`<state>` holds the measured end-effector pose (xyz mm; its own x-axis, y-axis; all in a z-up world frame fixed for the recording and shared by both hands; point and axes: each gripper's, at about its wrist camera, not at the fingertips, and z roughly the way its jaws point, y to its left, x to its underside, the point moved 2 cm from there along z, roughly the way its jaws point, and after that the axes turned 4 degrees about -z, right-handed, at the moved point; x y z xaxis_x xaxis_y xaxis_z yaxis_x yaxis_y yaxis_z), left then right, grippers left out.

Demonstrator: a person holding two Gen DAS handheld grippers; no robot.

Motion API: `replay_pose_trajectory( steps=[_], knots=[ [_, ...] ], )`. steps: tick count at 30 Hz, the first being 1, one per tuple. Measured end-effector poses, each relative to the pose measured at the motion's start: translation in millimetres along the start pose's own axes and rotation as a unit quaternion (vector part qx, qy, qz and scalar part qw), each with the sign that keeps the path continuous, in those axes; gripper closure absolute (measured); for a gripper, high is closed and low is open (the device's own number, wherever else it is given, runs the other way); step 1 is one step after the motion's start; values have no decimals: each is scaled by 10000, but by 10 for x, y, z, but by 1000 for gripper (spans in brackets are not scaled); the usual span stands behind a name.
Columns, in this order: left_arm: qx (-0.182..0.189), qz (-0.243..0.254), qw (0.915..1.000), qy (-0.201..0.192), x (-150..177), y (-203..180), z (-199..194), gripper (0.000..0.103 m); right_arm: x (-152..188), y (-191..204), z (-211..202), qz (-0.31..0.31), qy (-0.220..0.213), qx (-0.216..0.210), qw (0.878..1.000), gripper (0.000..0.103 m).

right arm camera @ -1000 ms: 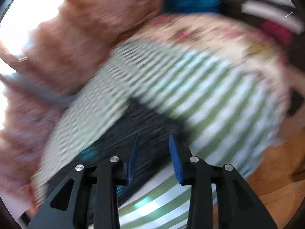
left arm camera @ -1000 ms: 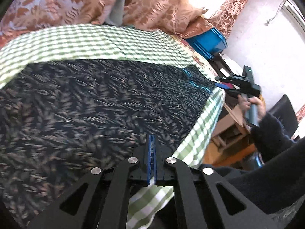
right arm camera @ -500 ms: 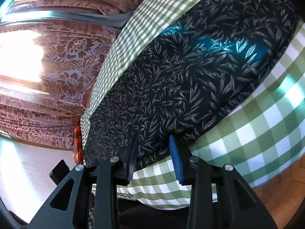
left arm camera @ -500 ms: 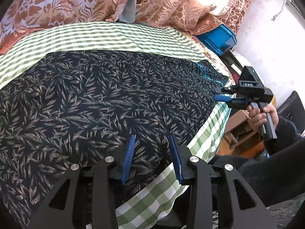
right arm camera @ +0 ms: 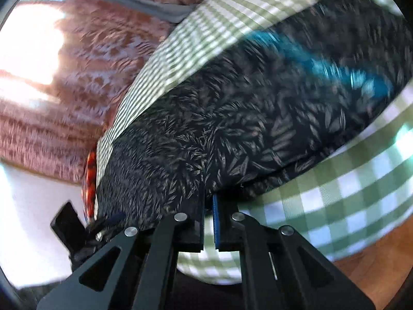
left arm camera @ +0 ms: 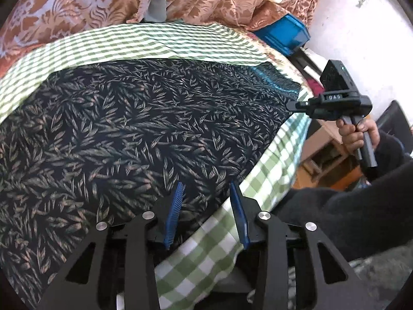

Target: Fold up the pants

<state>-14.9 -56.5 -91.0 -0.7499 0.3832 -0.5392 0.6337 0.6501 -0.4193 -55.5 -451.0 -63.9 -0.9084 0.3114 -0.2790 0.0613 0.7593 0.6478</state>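
Dark pants [left arm camera: 144,129] with a pale leaf print and a blue waistband [left arm camera: 271,77] lie spread flat on a green-and-white checked cloth [left arm camera: 155,38]. My left gripper [left arm camera: 206,201] is open at the near edge of the pants, with the hem between its blue pads. My right gripper [right arm camera: 209,201] has its jaws almost together on the near edge of the pants [right arm camera: 232,118], close to the waistband [right arm camera: 322,64]. It also shows in the left wrist view [left arm camera: 291,104], at the waist corner.
Brown patterned curtains [left arm camera: 90,2] hang behind the table. A blue bin [left arm camera: 286,35] stands at the far right corner. Wooden furniture [left arm camera: 325,152] and my dark sleeve [left arm camera: 361,201] are at the right. The checked cloth [right arm camera: 335,188] hangs over the near edge.
My left gripper opened from shut and sits at the near hem. My right gripper swung in to the waist corner and its jaws closed onto the pants' edge.
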Motion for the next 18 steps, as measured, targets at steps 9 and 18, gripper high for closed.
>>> replay_pose_trajectory(
  steps=[9,18],
  knots=[
    [-95,-1186,9911,-594,-70,491,-289,66,-9,-113,113,-194,477,288,9983,81],
    [-280,-1496,9855,-754,189,640,-492,66,-568,939,253,-1677,356,-85,9852,60]
  ],
)
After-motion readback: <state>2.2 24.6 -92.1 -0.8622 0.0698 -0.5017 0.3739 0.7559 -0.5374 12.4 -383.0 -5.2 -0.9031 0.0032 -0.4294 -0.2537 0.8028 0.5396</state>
